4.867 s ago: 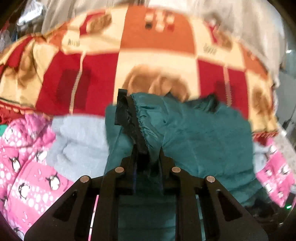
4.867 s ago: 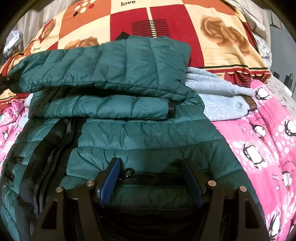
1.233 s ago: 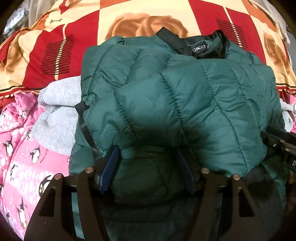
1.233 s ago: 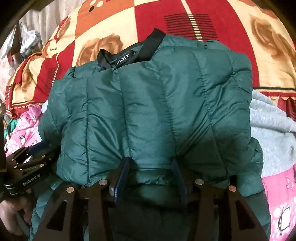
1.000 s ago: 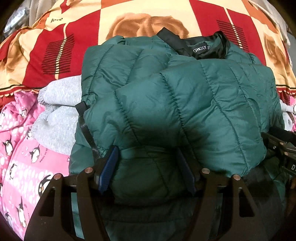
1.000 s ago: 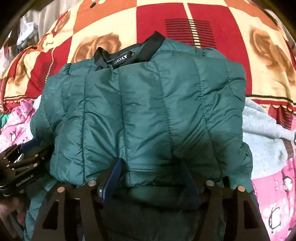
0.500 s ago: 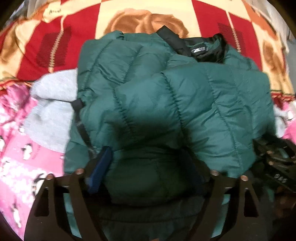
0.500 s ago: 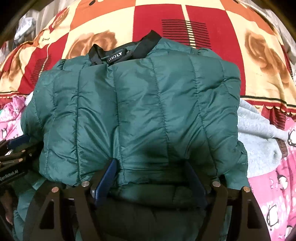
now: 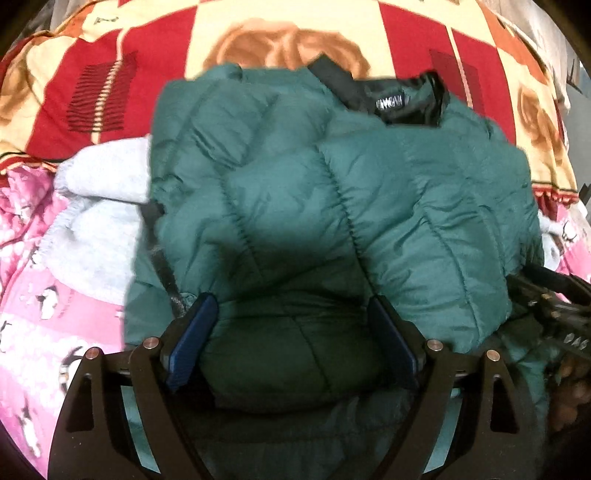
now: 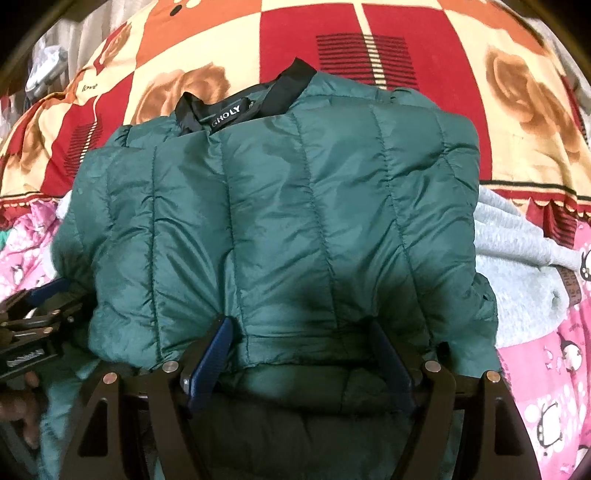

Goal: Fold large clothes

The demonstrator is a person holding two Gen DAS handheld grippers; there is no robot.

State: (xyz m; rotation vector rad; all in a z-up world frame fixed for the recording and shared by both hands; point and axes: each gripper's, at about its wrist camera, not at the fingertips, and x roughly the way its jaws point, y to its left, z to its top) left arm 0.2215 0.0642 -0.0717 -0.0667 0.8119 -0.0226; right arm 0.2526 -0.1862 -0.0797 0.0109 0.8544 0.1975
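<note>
A: What writing is legible?
B: The black neck label (image 10: pixel 226 119) on the folded dark green quilted puffer jacket (image 10: pixel 280 221) reads "GHOLY"; the red, cream and orange rose-patterned blanket (image 10: pixel 424 44) says "love" (image 10: pixel 89 87).
A: Where does it lie?
B: On a bed, over a light grey sweatshirt (image 10: pixel 517 266) and pink penguin-print sheet (image 9: pixel 33 317).
A: The grippers?
B: The left gripper (image 9: pixel 291 317) and right gripper (image 10: pixel 299 332) are spread wide at the jacket's near edge, clamping nothing.

Bed (image 10: pixel 424 33): rose blanket; pink penguin sheet (image 10: pixel 561 369); grey garment (image 10: pixel 517 251)
</note>
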